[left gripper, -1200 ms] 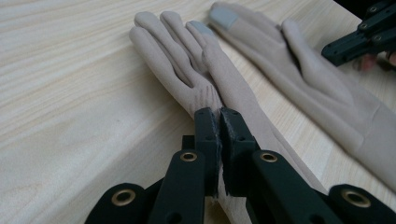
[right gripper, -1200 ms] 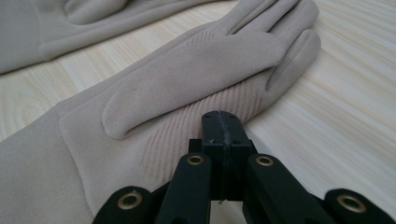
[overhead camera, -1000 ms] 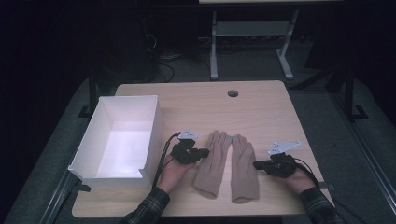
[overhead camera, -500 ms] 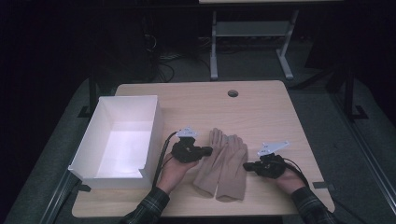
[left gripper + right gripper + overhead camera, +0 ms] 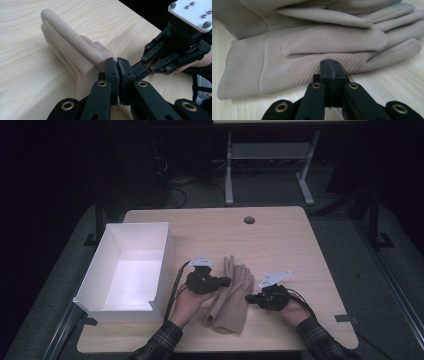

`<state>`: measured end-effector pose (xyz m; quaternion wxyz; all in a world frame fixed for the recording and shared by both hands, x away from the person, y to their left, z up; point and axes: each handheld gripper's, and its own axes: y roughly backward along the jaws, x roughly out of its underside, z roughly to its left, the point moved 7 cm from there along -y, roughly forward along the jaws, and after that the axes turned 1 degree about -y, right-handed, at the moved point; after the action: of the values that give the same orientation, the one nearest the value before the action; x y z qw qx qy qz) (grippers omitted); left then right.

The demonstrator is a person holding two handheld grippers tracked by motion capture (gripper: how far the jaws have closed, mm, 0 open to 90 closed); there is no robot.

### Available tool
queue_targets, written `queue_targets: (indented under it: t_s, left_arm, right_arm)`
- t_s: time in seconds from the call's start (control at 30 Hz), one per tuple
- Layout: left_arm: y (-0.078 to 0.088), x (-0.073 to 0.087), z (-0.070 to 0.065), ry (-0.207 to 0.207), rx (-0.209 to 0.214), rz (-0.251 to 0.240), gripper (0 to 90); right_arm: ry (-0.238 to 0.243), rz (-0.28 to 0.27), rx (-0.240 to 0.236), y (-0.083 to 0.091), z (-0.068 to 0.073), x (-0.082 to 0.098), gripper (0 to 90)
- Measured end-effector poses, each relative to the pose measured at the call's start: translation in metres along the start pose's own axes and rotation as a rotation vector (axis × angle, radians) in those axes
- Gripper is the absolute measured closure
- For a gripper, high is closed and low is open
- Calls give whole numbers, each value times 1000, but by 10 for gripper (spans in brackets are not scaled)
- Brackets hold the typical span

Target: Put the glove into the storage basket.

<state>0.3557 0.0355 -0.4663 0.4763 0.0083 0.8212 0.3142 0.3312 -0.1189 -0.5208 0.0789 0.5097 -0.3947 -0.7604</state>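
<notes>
Two beige gloves (image 5: 235,295) lie stacked on the wooden table (image 5: 280,235), fingers pointing away from the person. My left gripper (image 5: 223,281) is shut, its tips resting against the pile's left side; in the left gripper view the glove (image 5: 75,50) lies just past the closed jaws (image 5: 117,61), and I see no fabric between the pads. My right gripper (image 5: 253,299) is shut too, with its tips at the pile's right edge. In the right gripper view the closed jaws (image 5: 331,62) touch the ribbed palm of the lower glove (image 5: 324,40).
A white open box (image 5: 165,255) stands to the left of the hands, close to the left gripper's cable. A round cable hole (image 5: 249,219) sits near the table's far edge. Bare wood stretches behind and to the right of the gloves.
The right gripper has moved left, and the right glove has gone with it onto the left glove. The two lay side by side before. The left gripper has barely moved.
</notes>
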Motion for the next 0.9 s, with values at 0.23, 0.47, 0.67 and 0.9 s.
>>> queue_targets:
  t_s: [0.23, 0.47, 0.67, 0.9]
  left_arm:
    - [-9, 3, -9, -30, 17, 35, 876]
    - [-24, 10, -14, -51, 23, 73, 876]
    - [-32, 14, -18, -62, 33, 84, 872]
    - [-30, 13, -22, -59, 54, 58, 801]
  right_arm:
    - [5, -9, -8, -12, 10, -9, 900]
    - [12, -11, -7, -16, 12, -11, 900]
    - [12, -12, -5, -16, 12, -10, 900]
    - [-6, -27, 24, -5, 6, -9, 797]
